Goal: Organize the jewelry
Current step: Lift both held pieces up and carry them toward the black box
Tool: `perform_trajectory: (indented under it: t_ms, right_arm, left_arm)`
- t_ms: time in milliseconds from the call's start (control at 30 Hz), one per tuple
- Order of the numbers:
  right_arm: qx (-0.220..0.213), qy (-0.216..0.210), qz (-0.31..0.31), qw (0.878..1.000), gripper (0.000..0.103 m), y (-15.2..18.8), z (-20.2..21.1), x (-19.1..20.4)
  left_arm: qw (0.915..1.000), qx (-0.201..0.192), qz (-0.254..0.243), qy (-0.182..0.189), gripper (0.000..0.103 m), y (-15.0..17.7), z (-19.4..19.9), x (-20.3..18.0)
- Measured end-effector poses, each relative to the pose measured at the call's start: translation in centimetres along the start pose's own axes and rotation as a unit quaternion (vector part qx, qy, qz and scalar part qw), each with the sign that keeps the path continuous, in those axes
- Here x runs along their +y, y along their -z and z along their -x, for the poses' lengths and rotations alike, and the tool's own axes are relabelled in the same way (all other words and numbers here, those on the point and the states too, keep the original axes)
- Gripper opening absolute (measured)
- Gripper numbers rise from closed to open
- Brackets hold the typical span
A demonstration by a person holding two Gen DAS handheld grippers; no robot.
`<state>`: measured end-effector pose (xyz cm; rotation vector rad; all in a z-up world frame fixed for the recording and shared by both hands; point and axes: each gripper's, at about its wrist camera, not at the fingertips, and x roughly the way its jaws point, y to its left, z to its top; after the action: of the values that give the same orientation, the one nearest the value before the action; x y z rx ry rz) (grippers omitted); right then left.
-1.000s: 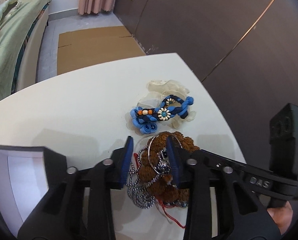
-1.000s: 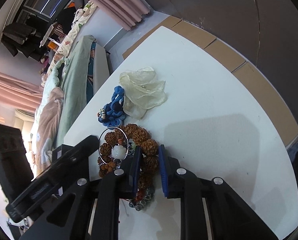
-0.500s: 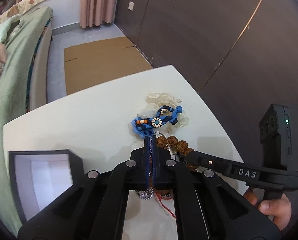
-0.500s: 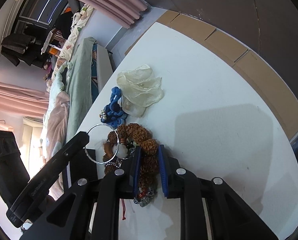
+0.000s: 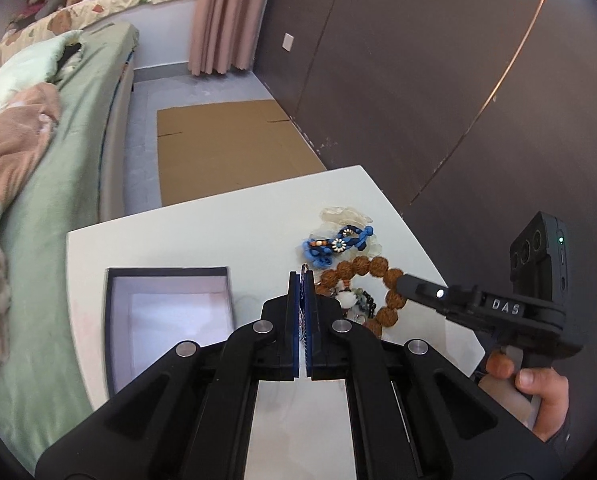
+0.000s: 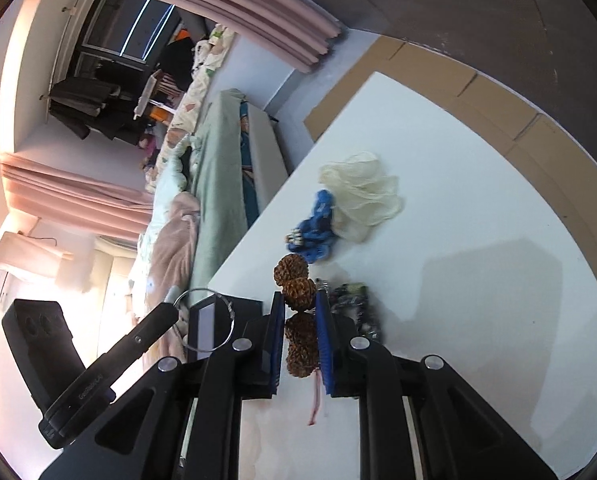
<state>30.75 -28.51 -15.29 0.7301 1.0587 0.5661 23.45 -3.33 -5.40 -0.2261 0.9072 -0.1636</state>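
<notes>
My left gripper (image 5: 303,276) is shut on a thin silver bangle (image 6: 208,320) and holds it in the air, left of the jewelry pile; in the left wrist view only a sliver of the bangle shows at the pad tips. The jaws of my right gripper (image 6: 300,308) are closing on a brown seed-bead bracelet (image 6: 298,288), whose beads fill the gap and hang from the pads. In the left wrist view the right gripper (image 5: 408,282) reaches into the brown bracelet (image 5: 362,268). An open black box (image 5: 170,312) with a white inside sits to the left.
On the white table (image 5: 218,240) lie a blue braided bracelet (image 5: 334,244), a cream organza pouch (image 5: 346,214) and a tangle of dark beads and chain (image 6: 350,296). A bed runs along the left. The table's edges are near on the right and the front.
The left gripper shut on the silver bangle and rose with it away from the pile, bringing the box into view. The right gripper tightened on the brown beads and lifted them a little.
</notes>
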Motion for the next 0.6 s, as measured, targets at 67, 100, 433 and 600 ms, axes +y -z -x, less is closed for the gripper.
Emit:
perform_trajectory:
  t_ms: [67,100,433,600]
  right_arm:
    - [-0.004,-0.005,0.009,1.000,0.013,0.1,0.4,0.8]
    - [-0.008,-0.004,0.020,1.000,0.013,0.1,0.6,1.5]
    - [-0.022,-0.010,0.085,0.996,0.012,0.8,2.7,8.0]
    - [-0.031,-0.015,0.118,0.992,0.012,0.9,4.2,11.7]
  left_arm:
    - [1.0000,-0.005,0.006,-0.002,0.003,0.3,1.1,0.7]
    - [0.9999,-0.009,0.009,-0.004,0.003,0.5,1.7,1.0]
    - [0.9986,-0.037,0.036,-0.009,0.003,1.5,6.1,4.1]
    - [0.9974,-0.050,0.051,-0.007,0.003,1.9,7.9,5.4]
